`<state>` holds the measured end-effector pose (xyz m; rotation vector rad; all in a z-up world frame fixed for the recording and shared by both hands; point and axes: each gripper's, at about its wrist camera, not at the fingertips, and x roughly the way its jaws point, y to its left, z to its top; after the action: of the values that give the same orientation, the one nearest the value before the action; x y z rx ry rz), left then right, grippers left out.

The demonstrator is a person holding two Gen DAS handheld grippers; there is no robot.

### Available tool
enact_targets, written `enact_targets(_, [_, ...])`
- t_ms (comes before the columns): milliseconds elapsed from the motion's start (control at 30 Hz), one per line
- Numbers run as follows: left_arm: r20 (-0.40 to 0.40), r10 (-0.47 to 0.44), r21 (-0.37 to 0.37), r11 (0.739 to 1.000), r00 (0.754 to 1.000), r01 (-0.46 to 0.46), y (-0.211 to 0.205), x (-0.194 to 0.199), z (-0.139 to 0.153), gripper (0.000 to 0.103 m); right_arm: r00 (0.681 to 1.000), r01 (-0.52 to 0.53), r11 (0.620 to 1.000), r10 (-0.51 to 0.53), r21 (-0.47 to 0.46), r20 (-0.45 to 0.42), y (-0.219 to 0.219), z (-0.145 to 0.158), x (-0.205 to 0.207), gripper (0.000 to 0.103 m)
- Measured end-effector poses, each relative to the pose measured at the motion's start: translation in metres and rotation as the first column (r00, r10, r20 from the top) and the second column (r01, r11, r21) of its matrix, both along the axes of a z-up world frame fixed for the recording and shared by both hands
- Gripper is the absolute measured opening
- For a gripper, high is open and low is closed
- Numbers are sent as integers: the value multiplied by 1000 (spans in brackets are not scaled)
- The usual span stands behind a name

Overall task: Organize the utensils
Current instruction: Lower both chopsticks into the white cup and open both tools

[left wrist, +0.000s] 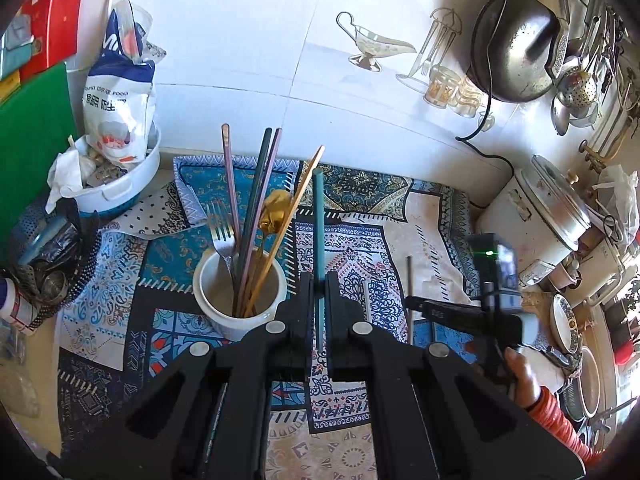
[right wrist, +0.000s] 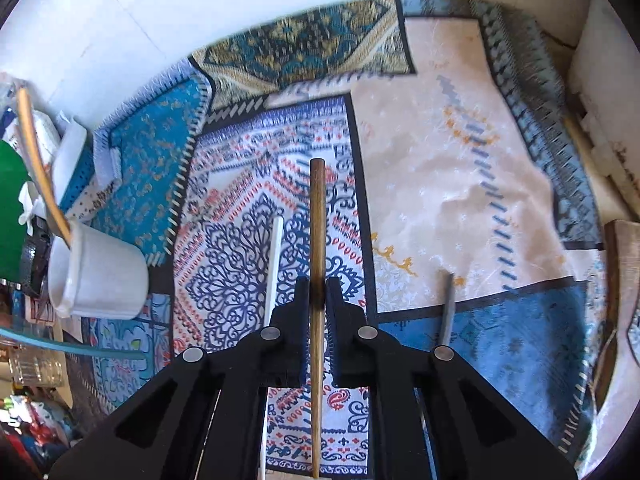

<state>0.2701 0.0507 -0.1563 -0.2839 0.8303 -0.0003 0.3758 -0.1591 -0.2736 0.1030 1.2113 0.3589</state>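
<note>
In the left wrist view my left gripper [left wrist: 319, 284] is shut on a teal chopstick [left wrist: 319, 224] that points away over the patterned cloth [left wrist: 424, 216]. Just to its left stands a white cup [left wrist: 256, 316] holding a fork, a gold spoon and several chopsticks. My right gripper [right wrist: 318, 292] is shut on a brown wooden chopstick [right wrist: 318, 220], held above the cloth. A white chopstick [right wrist: 274, 264] and a grey one [right wrist: 448, 304] lie on the cloth to either side of it. The cup [right wrist: 104, 280] is at the far left of the right wrist view.
A white basin [left wrist: 132, 184] with a food bag and a green board [left wrist: 32, 140] crowd the left corner. A rice cooker [left wrist: 536, 220], stacked plates [left wrist: 564, 320] and a hanging wok [left wrist: 512, 48] fill the right. A person's hand [left wrist: 520, 376] holds the right gripper.
</note>
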Motion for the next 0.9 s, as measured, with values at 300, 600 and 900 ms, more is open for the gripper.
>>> enact_targets(300, [66,7,16,1000,998,-8,11,-8,28,3,984,1,999,-9,46,179,-7,73,-24,7])
enact_targets(600, [124,46,35,998,991,-51,35,-11,53,3,936,-62,993,22,103,351,14,144,-37,7])
enact_targets(900, [185,61,76,994,981,-76,57,-10,77,3,879,-169,976,84,141,469,55,197,-46,7])
